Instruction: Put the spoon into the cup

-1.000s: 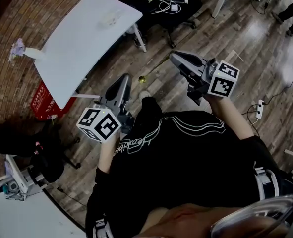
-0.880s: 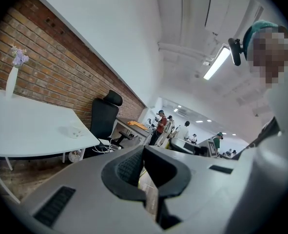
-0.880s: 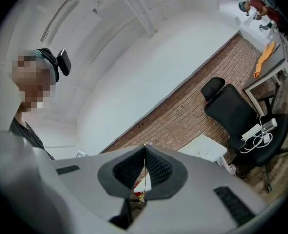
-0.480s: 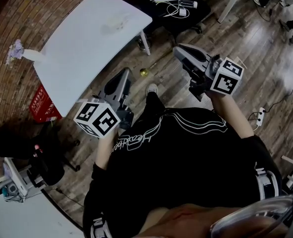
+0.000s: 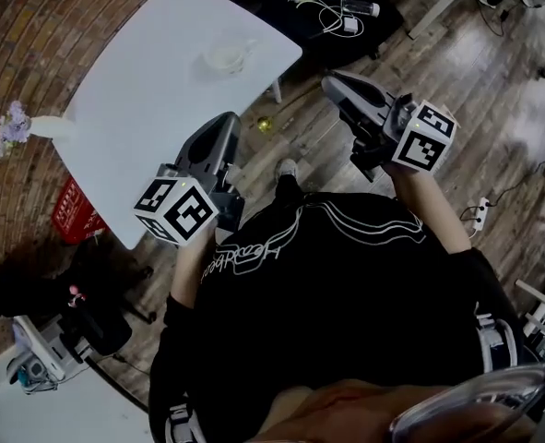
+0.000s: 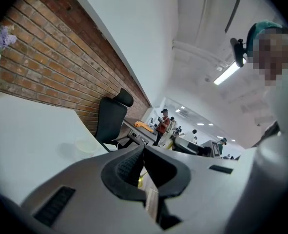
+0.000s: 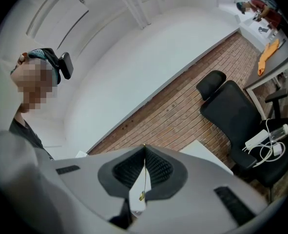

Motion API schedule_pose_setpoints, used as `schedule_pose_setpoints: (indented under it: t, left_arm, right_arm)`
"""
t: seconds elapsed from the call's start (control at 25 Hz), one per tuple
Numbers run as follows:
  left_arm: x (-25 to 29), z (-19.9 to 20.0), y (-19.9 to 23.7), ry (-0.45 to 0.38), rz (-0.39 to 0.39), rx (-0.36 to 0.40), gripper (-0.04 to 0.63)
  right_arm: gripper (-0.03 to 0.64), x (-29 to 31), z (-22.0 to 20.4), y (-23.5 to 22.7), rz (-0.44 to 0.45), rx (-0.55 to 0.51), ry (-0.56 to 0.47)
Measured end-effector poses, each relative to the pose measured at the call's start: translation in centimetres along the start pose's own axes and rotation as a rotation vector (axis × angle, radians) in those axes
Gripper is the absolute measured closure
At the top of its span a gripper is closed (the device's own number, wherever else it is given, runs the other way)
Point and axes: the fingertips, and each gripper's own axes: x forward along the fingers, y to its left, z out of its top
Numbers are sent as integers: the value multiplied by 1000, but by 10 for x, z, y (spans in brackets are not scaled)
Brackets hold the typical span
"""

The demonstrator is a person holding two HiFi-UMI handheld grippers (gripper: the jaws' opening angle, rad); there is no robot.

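A white cup stands on the far part of the white table; it shows faintly as the cup in the left gripper view. My right gripper is shut on the handle end of a thin golden spoon, which hangs down and left from its tip over the wooden floor. In the right gripper view the spoon shows as a thin line in the slit between the closed jaws of the right gripper. My left gripper is shut and holds nothing, beside the table's near edge; its tip points past the table.
A black office chair with a power strip and cables stands beyond the table. A vase of purple flowers sits at the table's left end, a red crate under it. People stand far off in the left gripper view.
The table and cup have drawn nearer and shifted right in the head view. Both grippers have risen a little, and the spoon has stayed in the right one.
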Motion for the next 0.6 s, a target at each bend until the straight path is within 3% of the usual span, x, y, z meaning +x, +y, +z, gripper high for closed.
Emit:
schedule_pose_setpoints:
  t: [0.6]
  left_arm:
    - [68, 61, 119, 46, -4, -44, 591]
  right_arm:
    - [617, 112, 28, -78, -51, -6, 1]
